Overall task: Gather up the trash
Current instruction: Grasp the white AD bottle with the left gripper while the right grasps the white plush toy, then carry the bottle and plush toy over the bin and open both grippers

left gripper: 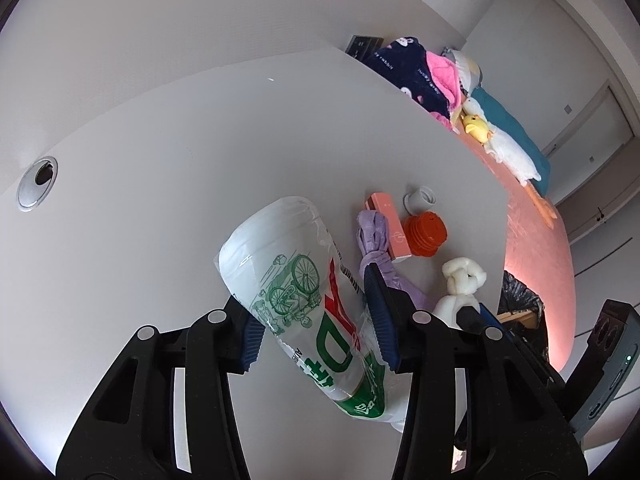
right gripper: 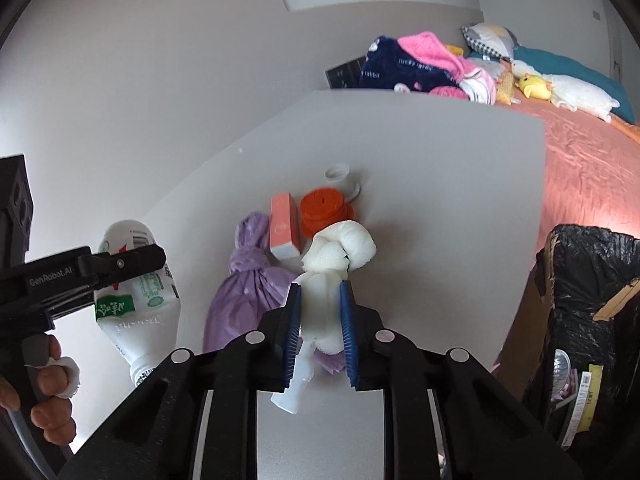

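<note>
My left gripper (left gripper: pixel 316 320) is shut on a crumpled clear plastic bottle (left gripper: pixel 296 288) with a green and red label, held above the white table (left gripper: pixel 160 160); it also shows in the right wrist view (right gripper: pixel 136 292). My right gripper (right gripper: pixel 320 320) is shut on a knotted piece of white foam wrap (right gripper: pixel 332 272), seen in the left wrist view too (left gripper: pixel 460 280). On the table lie a knotted purple bag (right gripper: pixel 244 284), a pink box (right gripper: pixel 284 226), an orange ribbed lid (right gripper: pixel 324 210) and a small white cup (right gripper: pixel 338 174).
A cardboard box lined with a black bag (right gripper: pixel 584 300) stands to the right of the table, with trash inside. Behind is a bed with a pink sheet (right gripper: pixel 592 168), clothes and plush toys. A cable hole (left gripper: pixel 38 184) is in the table's far left.
</note>
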The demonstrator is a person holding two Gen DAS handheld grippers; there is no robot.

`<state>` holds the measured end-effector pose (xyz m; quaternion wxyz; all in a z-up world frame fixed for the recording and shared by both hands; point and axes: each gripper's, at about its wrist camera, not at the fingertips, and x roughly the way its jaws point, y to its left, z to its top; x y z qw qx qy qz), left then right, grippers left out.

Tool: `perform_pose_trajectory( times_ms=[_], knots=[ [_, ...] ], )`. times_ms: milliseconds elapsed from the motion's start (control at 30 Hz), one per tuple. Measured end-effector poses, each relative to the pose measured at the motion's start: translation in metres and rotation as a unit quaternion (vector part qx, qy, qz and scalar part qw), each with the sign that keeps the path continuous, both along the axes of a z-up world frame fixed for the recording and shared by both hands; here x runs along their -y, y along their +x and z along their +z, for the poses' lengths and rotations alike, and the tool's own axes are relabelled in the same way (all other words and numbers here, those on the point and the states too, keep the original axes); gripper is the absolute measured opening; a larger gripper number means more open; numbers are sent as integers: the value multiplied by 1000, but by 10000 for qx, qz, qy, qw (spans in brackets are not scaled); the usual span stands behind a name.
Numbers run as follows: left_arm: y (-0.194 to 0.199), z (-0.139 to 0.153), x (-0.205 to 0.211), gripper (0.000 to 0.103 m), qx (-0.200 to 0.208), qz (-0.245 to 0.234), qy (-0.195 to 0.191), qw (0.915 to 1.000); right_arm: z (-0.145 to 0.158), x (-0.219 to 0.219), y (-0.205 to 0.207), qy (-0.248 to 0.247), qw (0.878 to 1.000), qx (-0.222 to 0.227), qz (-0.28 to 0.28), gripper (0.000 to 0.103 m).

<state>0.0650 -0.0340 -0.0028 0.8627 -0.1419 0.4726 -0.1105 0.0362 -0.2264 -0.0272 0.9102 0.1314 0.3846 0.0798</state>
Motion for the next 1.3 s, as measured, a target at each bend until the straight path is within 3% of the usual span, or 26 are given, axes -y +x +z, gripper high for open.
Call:
perform_pose_trajectory(
  times_ms=[400, 1300],
  knots=[
    [-7, 28, 42, 45, 301, -558, -168, 9978, 41, 47, -24, 79, 9973, 537, -501, 21],
    [-16, 27, 166, 45, 324, -1851, -217, 9820, 47, 131, -74, -44, 9879, 624, -1417, 21]
  ],
)
